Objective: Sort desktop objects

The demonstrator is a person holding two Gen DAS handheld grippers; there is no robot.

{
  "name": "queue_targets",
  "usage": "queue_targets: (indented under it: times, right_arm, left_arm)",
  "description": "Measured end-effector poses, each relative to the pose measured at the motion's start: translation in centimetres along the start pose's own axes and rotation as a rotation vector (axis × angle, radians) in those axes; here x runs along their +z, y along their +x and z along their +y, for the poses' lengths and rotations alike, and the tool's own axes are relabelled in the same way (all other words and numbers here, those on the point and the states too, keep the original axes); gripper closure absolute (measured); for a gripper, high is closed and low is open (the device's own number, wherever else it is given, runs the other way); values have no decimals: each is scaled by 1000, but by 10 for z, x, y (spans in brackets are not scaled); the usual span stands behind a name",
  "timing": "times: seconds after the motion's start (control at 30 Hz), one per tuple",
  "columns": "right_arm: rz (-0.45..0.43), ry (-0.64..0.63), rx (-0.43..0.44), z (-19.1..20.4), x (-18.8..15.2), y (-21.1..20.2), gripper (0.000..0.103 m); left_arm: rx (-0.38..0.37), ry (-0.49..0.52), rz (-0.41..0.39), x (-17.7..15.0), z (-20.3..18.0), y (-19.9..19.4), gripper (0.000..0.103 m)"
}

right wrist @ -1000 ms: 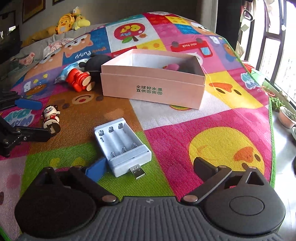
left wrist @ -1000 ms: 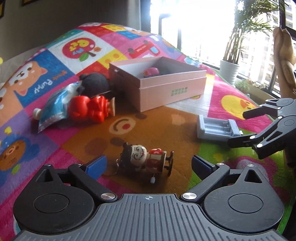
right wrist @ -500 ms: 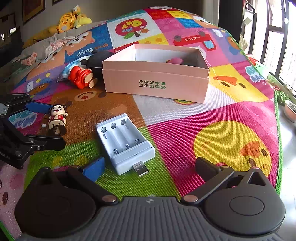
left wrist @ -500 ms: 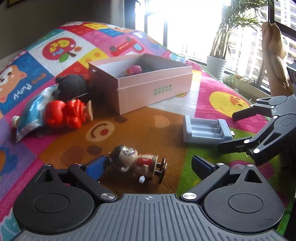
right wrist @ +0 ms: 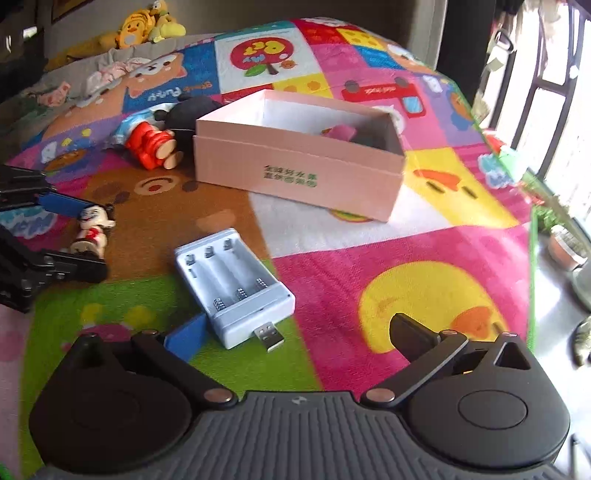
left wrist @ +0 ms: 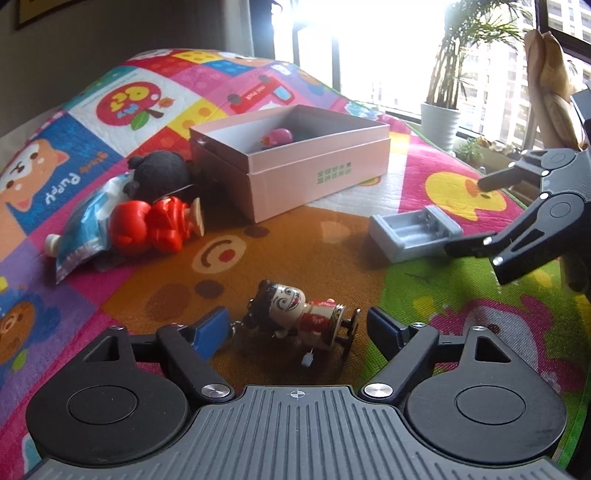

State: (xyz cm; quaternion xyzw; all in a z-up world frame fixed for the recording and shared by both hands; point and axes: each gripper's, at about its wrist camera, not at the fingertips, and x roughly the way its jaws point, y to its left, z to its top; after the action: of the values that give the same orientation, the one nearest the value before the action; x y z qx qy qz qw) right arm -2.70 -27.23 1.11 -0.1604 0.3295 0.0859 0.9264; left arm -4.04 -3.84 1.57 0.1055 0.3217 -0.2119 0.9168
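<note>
A small doll keychain (left wrist: 299, 314) with black hair and a red body lies on the mat between the open fingers of my left gripper (left wrist: 297, 326); it also shows in the right wrist view (right wrist: 92, 230). A white battery charger (right wrist: 232, 286) with a USB plug lies just ahead of my open right gripper (right wrist: 295, 332), its left fingertip (right wrist: 186, 338) beside the charger's near corner. The charger also shows in the left wrist view (left wrist: 413, 232), with the right gripper (left wrist: 476, 218) next to it. A pink open box (right wrist: 299, 162) holds a pink toy (right wrist: 341, 131).
A red figure (left wrist: 151, 225), a black plush (left wrist: 159, 173) and a blue-white packet (left wrist: 85, 229) lie left of the box (left wrist: 295, 162). The colourful play mat (right wrist: 424, 258) ends at the right, near a window with potted plants (left wrist: 441, 125). Plush toys (right wrist: 144, 24) sit far back.
My left gripper has moved forward, so the doll now lies between its fingers. My right gripper has closed in on the charger's near end and turned slightly.
</note>
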Motion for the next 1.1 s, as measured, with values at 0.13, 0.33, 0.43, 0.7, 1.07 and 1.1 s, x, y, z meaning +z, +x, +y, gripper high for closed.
queue_targets:
  times: [0.13,0.33,0.43,0.7,1.07,1.1]
  right_arm:
    - [-45,43,-44,-7,3,-7,0]
    - [-11,142,129,3,14,6,0]
    - [7,171,119,9,22,23,0]
    - [38,228,236,13,31,35,3]
    - [11,141,231,20,20,6,12]
    - [8,141,229,18,18,2,12]
  left_arm:
    - [18,-85,9,-7,7,-8,9]
    - [17,-95,22,-13,6,-9,7]
    - [13,-94,16,-14,5,-10,7]
    - [15,-43,-8,-2,4,0,7]
    - [-19,53,20,7,-15,15,23]
    - [-22,54,20,6,-17,14,29]
